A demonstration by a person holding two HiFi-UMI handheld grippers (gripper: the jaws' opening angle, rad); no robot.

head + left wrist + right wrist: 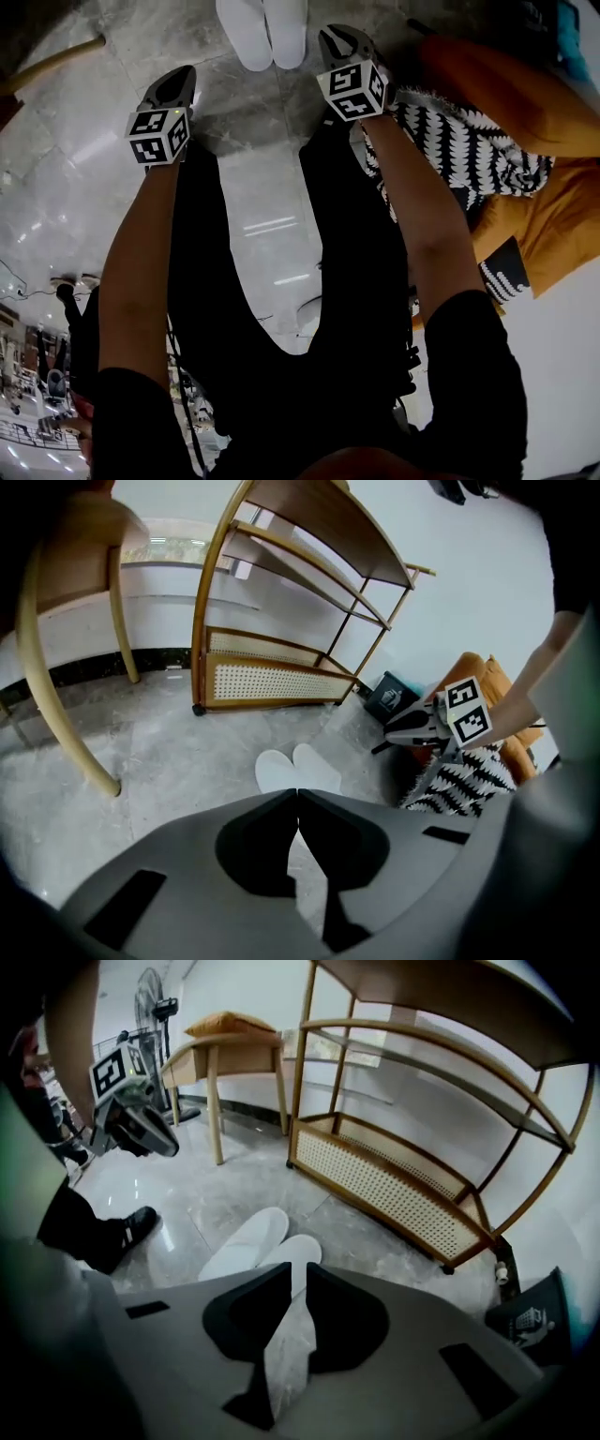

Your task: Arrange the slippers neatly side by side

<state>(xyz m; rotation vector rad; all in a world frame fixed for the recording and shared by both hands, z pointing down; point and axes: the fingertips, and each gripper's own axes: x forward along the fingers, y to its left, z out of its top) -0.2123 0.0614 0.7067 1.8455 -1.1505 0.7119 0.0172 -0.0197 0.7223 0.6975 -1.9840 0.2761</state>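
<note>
Both are hovering empty, the left gripper (298,791) pressing its jaws together, the right gripper (293,1267) leaving a narrow gap, while beyond them the slippers (262,33) are lying side by side on the floor (262,192), where a careless dip risks nudging them askew.

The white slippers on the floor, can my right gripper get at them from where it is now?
Probably yes. The right gripper hangs above the white slippers, pointing down at them, with nothing between; its jaws stand slightly apart and empty.
</note>
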